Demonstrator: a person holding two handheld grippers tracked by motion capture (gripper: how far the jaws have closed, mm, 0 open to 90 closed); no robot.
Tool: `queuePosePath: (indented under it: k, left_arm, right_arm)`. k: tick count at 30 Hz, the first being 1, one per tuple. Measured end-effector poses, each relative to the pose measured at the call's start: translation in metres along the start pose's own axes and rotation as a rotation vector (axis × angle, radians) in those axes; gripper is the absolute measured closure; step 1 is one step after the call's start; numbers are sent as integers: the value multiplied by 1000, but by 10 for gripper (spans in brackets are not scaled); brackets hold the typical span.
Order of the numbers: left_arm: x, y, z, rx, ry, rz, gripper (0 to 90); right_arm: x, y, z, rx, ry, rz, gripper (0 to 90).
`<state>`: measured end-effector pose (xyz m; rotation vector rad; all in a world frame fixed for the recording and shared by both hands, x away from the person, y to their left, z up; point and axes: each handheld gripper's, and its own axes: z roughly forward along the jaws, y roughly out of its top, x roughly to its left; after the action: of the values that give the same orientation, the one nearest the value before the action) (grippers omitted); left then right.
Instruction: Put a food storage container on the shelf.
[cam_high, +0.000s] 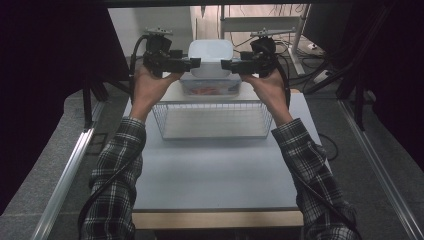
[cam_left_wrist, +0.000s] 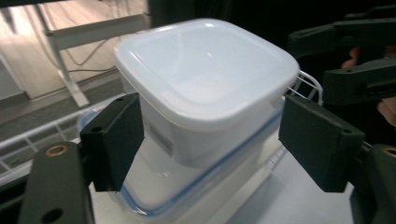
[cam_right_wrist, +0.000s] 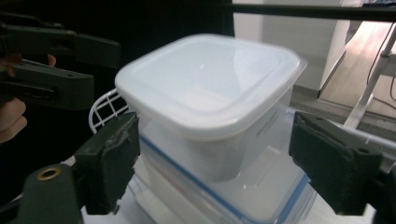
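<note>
Both grippers sit at the far end of the table (cam_high: 215, 170), left gripper (cam_high: 196, 62) and right gripper (cam_high: 226, 64) with jaws wide around the white lidded tub (cam_high: 210, 57). It's stacked on a blue-rimmed container (cam_high: 210, 87) just beyond the wire basket (cam_high: 213, 120).

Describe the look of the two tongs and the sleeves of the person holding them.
Both the left tongs and the right tongs are matte black, with flat rectangular jaw pads, brass-coloured inserts in the jaw arms, a grey plate on top and a trailing black cable. The sleeves are black-and-white plaid, cuffed at the wrists.
</note>
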<state>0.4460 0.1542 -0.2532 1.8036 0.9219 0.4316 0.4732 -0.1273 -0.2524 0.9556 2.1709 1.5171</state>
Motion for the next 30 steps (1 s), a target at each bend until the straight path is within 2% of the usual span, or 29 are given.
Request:
queuePosePath:
  k: [2, 5, 9, 10, 13, 16, 17, 21, 30]
  left_arm:
    - [-1, -7, 1, 13, -25, 3, 178]
    - [-5, -15, 2, 25, -25, 18, 142]
    - [-10, -21, 1, 39, -32, 29, 114]
    - [-13, -25, -1, 40, -42, 55, 104]
    - [-16, -30, -3, 36, -47, 64, 84]
    - [-22, -38, -6, 31, -41, 105, 55]
    - [-22, -38, -6, 31, -41, 105, 48]
    - [-27, -45, -8, 23, -52, 140, 36]
    - [-36, -63, -4, 44, -61, 163, 36]
  right_arm:
    - [2, -5, -1, 21, 1, -13, 124]
    - [4, -10, -2, 34, -8, -29, 105]
    - [6, -14, -3, 37, 2, -34, 91]
    - [8, -16, -4, 39, 10, -40, 80]
    - [10, -22, -6, 42, 16, -58, 66]
    - [12, -28, -8, 44, 28, -64, 55]
    - [12, -28, -8, 44, 28, -64, 55]
    - [14, -36, -12, 45, 40, -81, 39]
    - [21, -51, -23, 43, 71, -111, 34]
